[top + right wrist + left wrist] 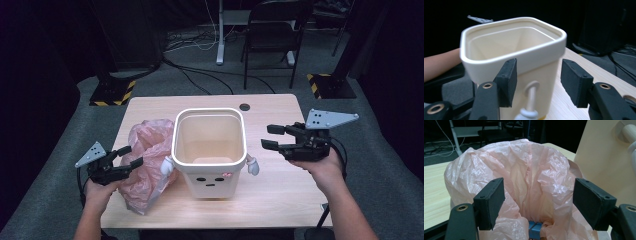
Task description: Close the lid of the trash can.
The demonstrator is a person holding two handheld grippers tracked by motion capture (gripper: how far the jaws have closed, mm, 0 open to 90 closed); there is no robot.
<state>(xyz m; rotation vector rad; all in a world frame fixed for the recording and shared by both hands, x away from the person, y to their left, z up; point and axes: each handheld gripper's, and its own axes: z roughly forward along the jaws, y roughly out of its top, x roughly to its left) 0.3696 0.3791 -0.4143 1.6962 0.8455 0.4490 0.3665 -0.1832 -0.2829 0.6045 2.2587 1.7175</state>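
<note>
A cream bin (210, 150) with a drawn face and small white arms stands in the middle of the wooden table (280, 195); it looks empty. A crumpled pink plastic bag (146, 160) lies against the bin's left side. My left gripper (129, 156) is open at the bag's near-left edge, and in the left gripper view the pink bag (529, 177) bulges between its spread jaws without the pads (491, 200) pressing it. My right gripper (270, 137) hovers open to the right of the bin, pointing at it. In the right gripper view the bin (514, 50) stands just beyond the jaws.
A round cable hole (244, 107) sits near the table's far edge. Behind the table are a folding chair (272, 35), a desk leg and floor cables. Yellow-black striped stand bases (114, 93) flank the far corners. Bare tabletop lies right of the bin.
</note>
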